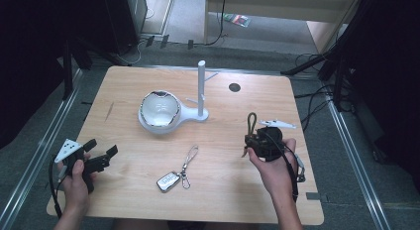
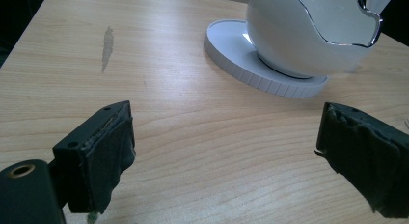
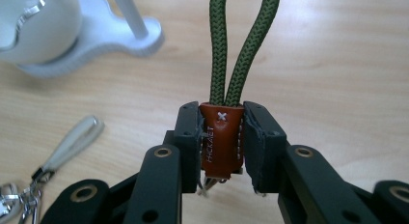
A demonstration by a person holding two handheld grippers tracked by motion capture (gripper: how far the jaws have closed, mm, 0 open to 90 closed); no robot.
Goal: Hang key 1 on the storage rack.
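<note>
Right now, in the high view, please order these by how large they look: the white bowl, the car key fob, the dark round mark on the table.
1. White bowl, clearly the largest.
2. Car key fob.
3. Dark round mark, smallest; it lies farther from the camera, so its gap from the fob is less sure.

Bowl (image 1: 159, 110) on stand (image 1: 197, 114) — key fob (image 1: 169, 181) before it.

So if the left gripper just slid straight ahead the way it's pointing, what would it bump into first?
Probably the white bowl stand: the open left gripper looks across bare table at its round base, slightly right of centre. Depth is hard to judge.
</note>
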